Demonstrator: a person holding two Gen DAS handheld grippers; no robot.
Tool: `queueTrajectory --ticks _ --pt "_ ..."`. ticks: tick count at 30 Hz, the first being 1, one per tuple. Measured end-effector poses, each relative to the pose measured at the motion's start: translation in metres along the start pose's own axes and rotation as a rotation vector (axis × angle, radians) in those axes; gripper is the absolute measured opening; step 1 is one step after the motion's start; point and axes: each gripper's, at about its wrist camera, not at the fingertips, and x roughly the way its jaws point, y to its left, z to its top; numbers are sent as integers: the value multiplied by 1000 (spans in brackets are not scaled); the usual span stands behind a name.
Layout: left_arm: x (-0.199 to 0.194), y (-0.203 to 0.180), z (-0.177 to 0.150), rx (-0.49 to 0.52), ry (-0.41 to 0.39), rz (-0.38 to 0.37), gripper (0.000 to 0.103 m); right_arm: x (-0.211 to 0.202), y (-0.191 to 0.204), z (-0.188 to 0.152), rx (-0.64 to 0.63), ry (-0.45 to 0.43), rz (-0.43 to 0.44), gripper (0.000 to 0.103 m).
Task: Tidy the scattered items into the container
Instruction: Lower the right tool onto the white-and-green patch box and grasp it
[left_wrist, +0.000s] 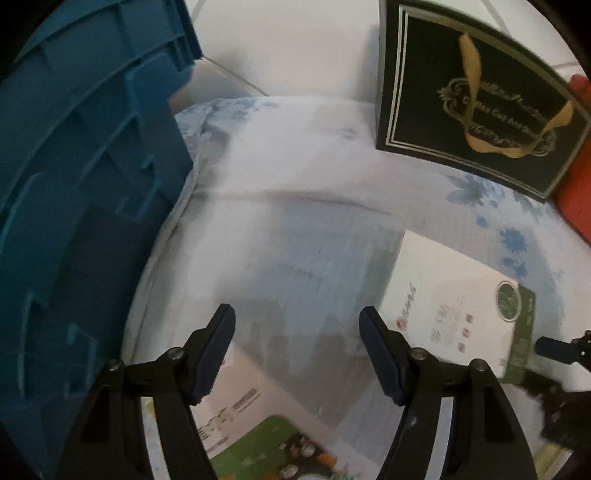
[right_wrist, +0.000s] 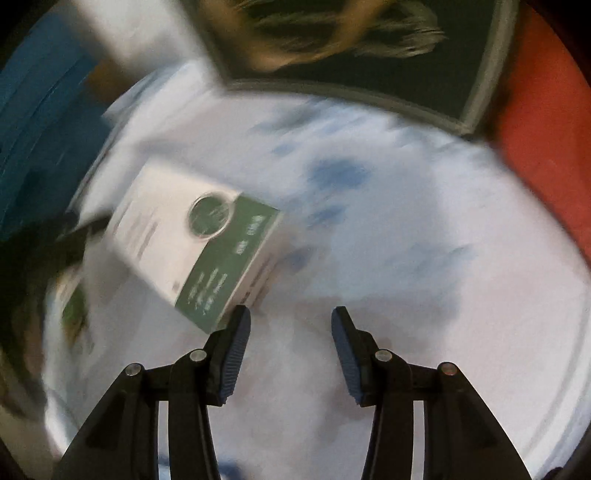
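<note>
— Where are the boxes?
— A white and green box (right_wrist: 199, 243) lies on the flowery cloth (right_wrist: 406, 240), just beside the right gripper (right_wrist: 290, 343). The blue bin (left_wrist: 74, 206) stands at the left.
— And the jaws?
— Both are apart and hold nothing. The left gripper (left_wrist: 297, 347) hangs over bare cloth.

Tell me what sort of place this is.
Probably a room at home, with the work done on a bed or a padded table: a white cloth with blue flowers covers the surface, a blue plastic crate stands beside it, and boxed goods such as a black gift box lie about.
</note>
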Motion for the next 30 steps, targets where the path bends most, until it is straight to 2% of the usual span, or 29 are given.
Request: queueTrajectory --ticks 1,3,4,5,6,8,9,10,11,16,20,21,22,24,27,29,30 --pt "-4 3 -3 -3 2 -10 69 -2 5 -3 -18 -4 -20 52" --pt "-11 10 -11 -29 18 -37 69 -12 11 -3 -43 -46 -84 70" --pt "-13 13 -16 -46 26 -56 69 -19 11 -1 -45 -76 -95 75" --pt "-16 14 -24 -56 39 -82 69 -25 11 1 -47 -100 -87 87" --pt "-20 14 -32 -61 42 -92 69 -29 12 2 -57 -121 -82 94" --pt "-26 16 -47 -86 52 -93 70 -36 24 7 -120 -172 -103 97" --pt "-30 18 -55 -105 57 -92 75 -38 30 10 -169 -194 -105 103" --pt "-33 21 -64 -131 63 -87 80 -37 38 14 -202 -201 -97 103" --pt "-34 23 -70 -152 67 -83 81 -35 41 17 -229 -200 -88 103" --pt "-36 35 -90 -224 90 -36 82 -7 63 25 -419 -175 -137 103" --pt "-30 45 -97 -311 116 -40 82 18 77 25 -541 -158 -179 103" --pt "-28 45 -98 -319 123 -40 82 27 77 26 -541 -137 -205 102" --pt "-26 45 -98 -326 129 -33 82 30 72 27 -503 -128 -186 102" --pt "-21 43 -96 -343 138 -29 82 27 61 28 -407 -107 -133 93" --pt "-14 41 -87 -393 133 -27 82 16 50 14 -333 -99 -119 84" --pt "-7 39 -81 -422 133 15 82 11 45 5 -307 -96 -97 81" --pt "-3 38 -80 -427 140 10 83 7 44 0 -306 -92 -102 81"
